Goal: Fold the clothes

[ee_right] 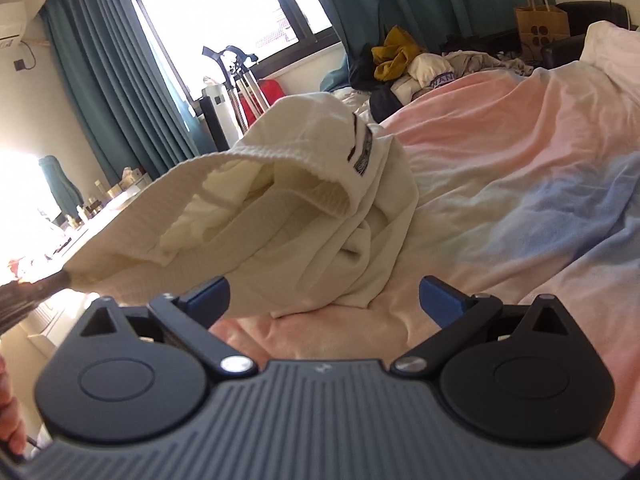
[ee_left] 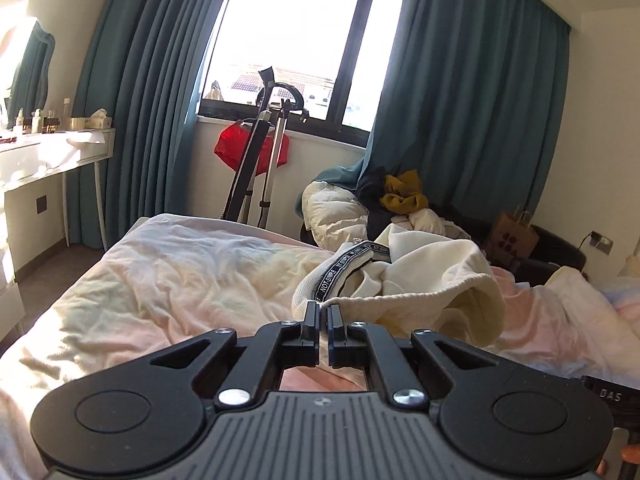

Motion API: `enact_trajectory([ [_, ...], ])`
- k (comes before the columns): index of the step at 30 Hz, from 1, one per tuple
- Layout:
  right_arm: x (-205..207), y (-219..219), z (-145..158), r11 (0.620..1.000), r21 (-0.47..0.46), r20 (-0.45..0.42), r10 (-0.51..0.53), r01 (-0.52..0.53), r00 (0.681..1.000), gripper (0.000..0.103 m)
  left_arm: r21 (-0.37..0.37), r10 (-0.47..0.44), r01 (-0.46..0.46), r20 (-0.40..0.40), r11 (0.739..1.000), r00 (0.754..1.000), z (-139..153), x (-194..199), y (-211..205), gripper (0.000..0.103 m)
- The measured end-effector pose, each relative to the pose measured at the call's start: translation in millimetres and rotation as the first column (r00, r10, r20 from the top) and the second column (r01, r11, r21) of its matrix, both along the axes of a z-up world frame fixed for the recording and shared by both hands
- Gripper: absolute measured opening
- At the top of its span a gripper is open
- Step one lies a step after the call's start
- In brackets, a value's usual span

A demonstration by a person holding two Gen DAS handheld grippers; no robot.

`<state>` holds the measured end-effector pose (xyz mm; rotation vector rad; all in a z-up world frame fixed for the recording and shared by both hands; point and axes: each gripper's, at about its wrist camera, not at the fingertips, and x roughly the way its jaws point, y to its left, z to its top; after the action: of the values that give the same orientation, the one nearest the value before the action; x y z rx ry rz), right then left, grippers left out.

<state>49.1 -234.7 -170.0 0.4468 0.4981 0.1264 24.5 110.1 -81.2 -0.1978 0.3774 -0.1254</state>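
Note:
A cream-white garment [ee_left: 420, 280] with a black-and-white printed band lies bunched on the bed. My left gripper [ee_left: 323, 310] is shut on the ribbed edge of this garment and holds it up off the bedsheet. In the right wrist view the same garment [ee_right: 280, 208] hangs stretched from the left gripper's tip at the far left down to the bed. My right gripper [ee_right: 324, 294] is open and empty, just in front of the garment's lower folds, its blue pads [ee_right: 442, 294] wide apart.
The bed [ee_left: 168, 280] has a rumpled pink, cream and blue sheet [ee_right: 520, 184]. A pile of other clothes [ee_left: 400, 200] sits on a chair past the bed's far side. A garment steamer [ee_left: 260, 152], a white dresser [ee_left: 52, 152] and a paper bag [ee_left: 510, 236] stand around the bed.

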Motion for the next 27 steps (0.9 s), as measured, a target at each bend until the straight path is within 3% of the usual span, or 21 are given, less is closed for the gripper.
enact_trajectory([
  [6,12,4,-11,0.999,-0.027,0.025,-0.023,0.023,0.999,0.090,-0.130,0.143,-0.147,-0.036,0.981,0.989,-11,-30,38,0.000],
  [8,22,12,-19,0.998,-0.058,0.025,-0.018,0.019,1.000,0.074,-0.156,0.179,-0.183,-0.037,0.971,0.983,-13,-30,53,0.000],
  [12,38,22,-38,0.996,-0.083,0.003,-0.023,0.023,1.000,0.073,-0.156,0.189,-0.199,-0.075,0.968,0.979,-22,-25,70,0.000],
  [19,42,53,-56,0.958,-0.282,-0.132,0.011,-0.049,0.991,0.073,-0.123,0.126,-0.147,-0.160,0.982,0.979,-43,-7,63,0.003],
  [22,43,53,-61,0.949,-0.314,-0.103,-0.049,0.014,0.993,0.073,-0.092,0.122,-0.139,-0.173,0.986,0.977,-48,-3,54,0.009],
  [24,51,45,-60,0.957,-0.283,-0.029,-0.076,0.064,0.997,0.067,-0.073,0.136,-0.149,-0.159,0.986,0.978,-51,-1,50,0.018],
  [27,54,27,-60,0.984,-0.132,0.055,-0.113,0.119,0.992,0.063,-0.036,0.139,-0.145,-0.133,0.989,0.981,-52,3,42,0.030],
])
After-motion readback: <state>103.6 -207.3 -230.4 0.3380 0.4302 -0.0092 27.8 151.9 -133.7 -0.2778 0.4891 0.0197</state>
